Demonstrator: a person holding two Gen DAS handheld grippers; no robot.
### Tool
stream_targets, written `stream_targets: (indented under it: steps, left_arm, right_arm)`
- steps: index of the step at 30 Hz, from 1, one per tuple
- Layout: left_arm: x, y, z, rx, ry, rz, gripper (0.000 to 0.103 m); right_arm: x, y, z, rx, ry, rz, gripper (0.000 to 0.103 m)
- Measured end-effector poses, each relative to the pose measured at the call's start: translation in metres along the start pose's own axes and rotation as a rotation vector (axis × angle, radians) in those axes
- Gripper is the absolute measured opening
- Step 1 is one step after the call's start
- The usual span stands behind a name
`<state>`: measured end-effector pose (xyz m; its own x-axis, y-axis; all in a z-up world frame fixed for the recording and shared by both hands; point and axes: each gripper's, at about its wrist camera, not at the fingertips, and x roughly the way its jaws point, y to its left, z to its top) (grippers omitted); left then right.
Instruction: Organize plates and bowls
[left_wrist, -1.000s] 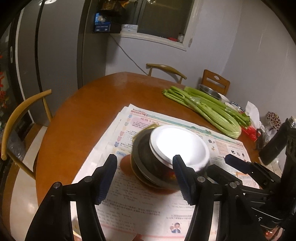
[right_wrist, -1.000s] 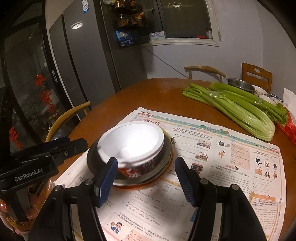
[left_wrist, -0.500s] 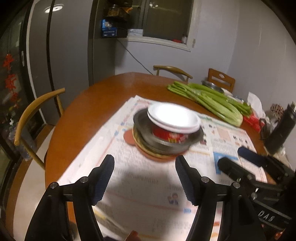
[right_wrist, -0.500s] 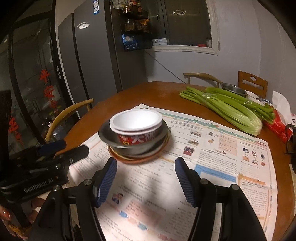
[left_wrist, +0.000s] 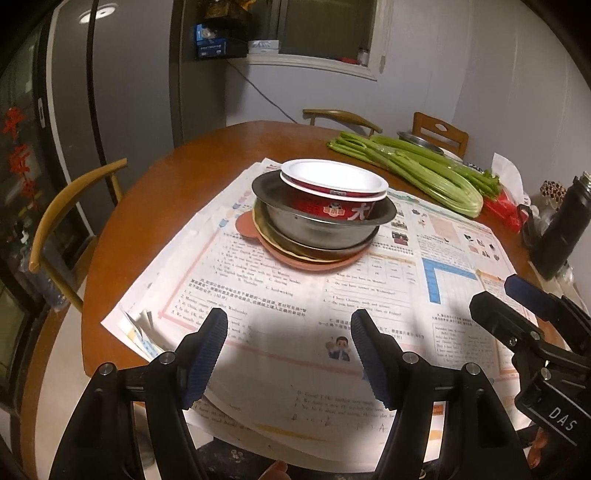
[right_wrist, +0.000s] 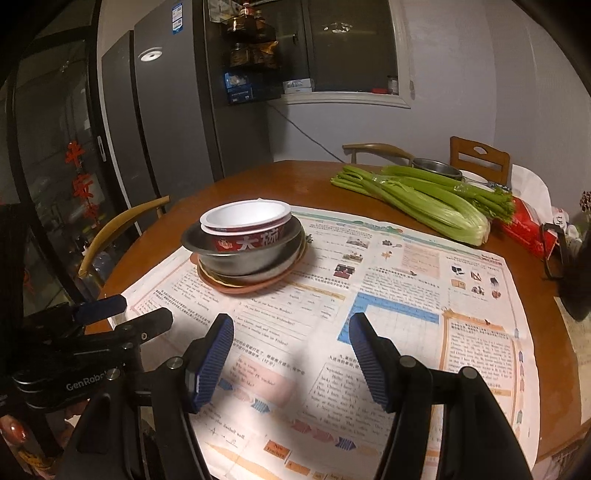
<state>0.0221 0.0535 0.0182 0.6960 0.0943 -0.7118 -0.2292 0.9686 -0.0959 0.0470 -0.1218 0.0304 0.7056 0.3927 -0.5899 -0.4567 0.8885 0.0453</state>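
Both jaws wide, bowl stack (left_wrist: 321, 218) untouched

Shiny metal bowl (left_wrist: 317, 229), glossy paper cup-bowl (left_wrist: 332, 184), matt newsprint (left_wrist: 369, 295), polished wooden table (left_wrist: 166, 192).

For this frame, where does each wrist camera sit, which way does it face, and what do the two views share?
Left wrist: on the left gripper, open and empty, looking forward over the newspaper at the stacked dishes; the right gripper shows at lower right.
Right wrist: on the right gripper, open and empty, facing the same way; the stacked dishes sit left of centre, the left gripper at lower left.
Shared: stacked dishes, newspaper, celery, table.
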Motion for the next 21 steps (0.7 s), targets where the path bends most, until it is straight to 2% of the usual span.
stream_targets:
  steps: [21]
  left_arm:
    - [-0.007,0.003,-0.011,0.017,0.003,-0.015,0.071]
  right_arm:
    - [-0.002,0.022,-0.019,-0.016,0.048,0.004,0.065]
